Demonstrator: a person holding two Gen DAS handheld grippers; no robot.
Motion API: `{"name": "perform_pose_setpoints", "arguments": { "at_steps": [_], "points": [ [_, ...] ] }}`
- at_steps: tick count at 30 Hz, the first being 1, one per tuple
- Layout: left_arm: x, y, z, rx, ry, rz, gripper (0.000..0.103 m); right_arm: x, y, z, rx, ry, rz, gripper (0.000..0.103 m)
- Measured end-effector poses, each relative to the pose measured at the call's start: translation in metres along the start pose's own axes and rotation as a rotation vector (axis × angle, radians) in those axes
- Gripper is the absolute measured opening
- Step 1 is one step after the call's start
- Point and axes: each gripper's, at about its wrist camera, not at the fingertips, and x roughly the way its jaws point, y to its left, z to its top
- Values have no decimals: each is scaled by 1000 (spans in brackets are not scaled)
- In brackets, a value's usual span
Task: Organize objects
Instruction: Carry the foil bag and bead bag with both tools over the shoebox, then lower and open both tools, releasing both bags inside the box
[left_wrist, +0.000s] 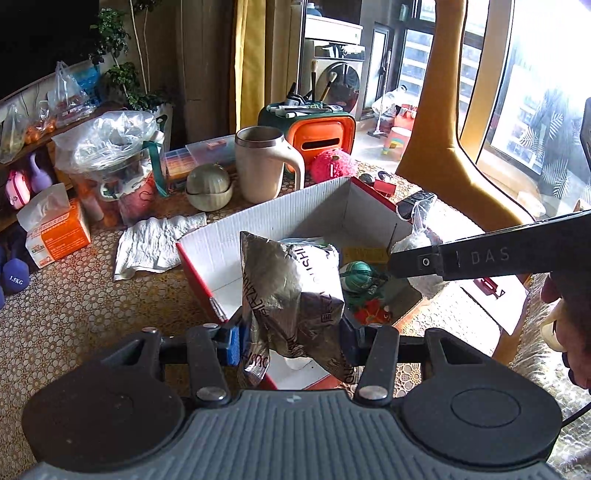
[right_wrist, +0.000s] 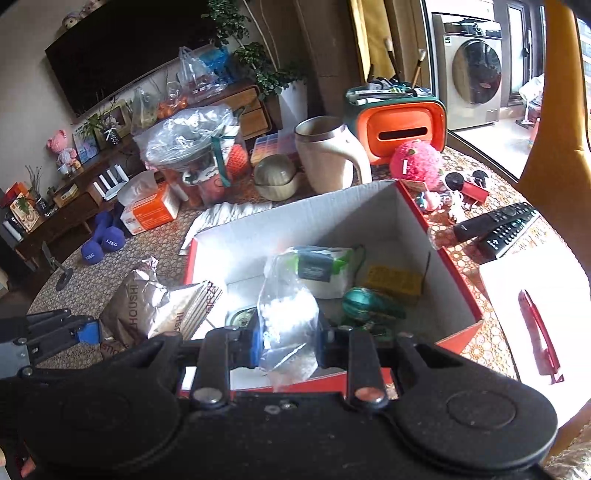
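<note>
A: What is the left gripper holding?

B: It is gripping a crumpled foil bag. Its blue pads are pressing on the bag's lower part from both sides, partway open around it, and the bag is standing up ahead of the fingers.

A: And the right gripper?

B: It is pinching a clear plastic bag with white bits inside. Its jaws are sitting narrower than the left ones, closed on the bag's sides.

A: Where is the box sitting?

B: It is lying just ahead of both grippers, open on top, white inside with red outer walls. The clear bag is hanging over its near edge. The foil bag is hanging over the box's near left corner, as the left wrist view shows it.

A: What is lying inside it?

B: Beyond the right gripper's fingers a green and white pack, a yellow packet and a round green thing are resting on the floor of the box.

A: Anything beyond the box?

B: A beige mug and an orange case are standing past its far wall. Two remotes are lying to the right of the right gripper, beside the box.
</note>
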Motion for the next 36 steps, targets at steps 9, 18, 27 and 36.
{"name": "perform_pose_setpoints", "arguments": {
  "at_steps": [9, 18, 27, 36],
  "points": [
    [60, -20, 12, 48, 51, 45, 49, 32, -42, 3, 67, 15, -49, 25],
    [112, -12, 21, 13, 117, 63, 49, 66, -49, -2, 53, 68, 3, 25],
    [146, -1, 23, 2, 179, 66, 49, 90, -46, -10, 18, 113, 15, 25],
    [159, -1, 21, 16, 240, 55, 52, 94, -41, -11, -11, 119, -2, 30]
  ]
}}
